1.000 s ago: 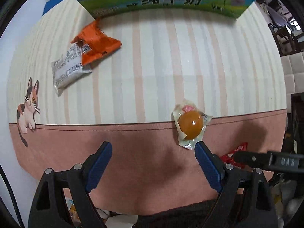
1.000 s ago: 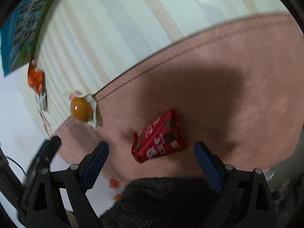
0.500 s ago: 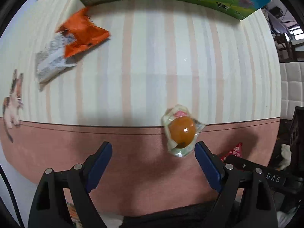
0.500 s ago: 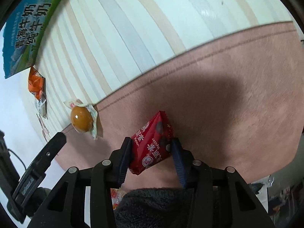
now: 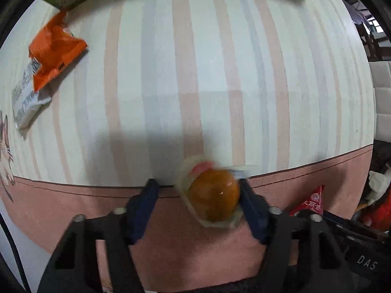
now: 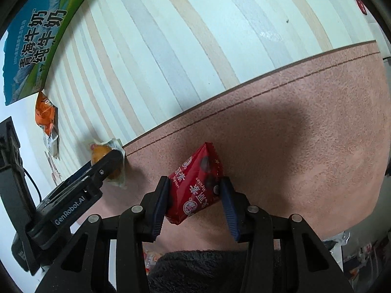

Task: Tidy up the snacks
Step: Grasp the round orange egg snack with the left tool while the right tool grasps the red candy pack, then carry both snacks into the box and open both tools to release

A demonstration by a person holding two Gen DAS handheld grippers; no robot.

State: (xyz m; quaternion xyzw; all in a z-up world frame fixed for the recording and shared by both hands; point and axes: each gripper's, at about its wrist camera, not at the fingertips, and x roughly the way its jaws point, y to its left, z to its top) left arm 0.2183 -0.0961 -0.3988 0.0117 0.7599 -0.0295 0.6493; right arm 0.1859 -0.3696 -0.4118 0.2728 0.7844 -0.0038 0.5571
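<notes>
Now red packet [image 6: 195,183] clamped between right fingers [image 6: 158,205].

The right gripper [image 6: 195,195] clamps a red snack packet [image 6: 194,186]; pink mat [image 6: 305,158] beneath.

Wrapped egg [image 5: 213,199] left of snack packet [image 5: 314,201].

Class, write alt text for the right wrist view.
The right gripper is shut on a red snack packet over a pink mat. To its left, the left gripper reaches an orange jelly cup at the mat's striped edge.
</notes>
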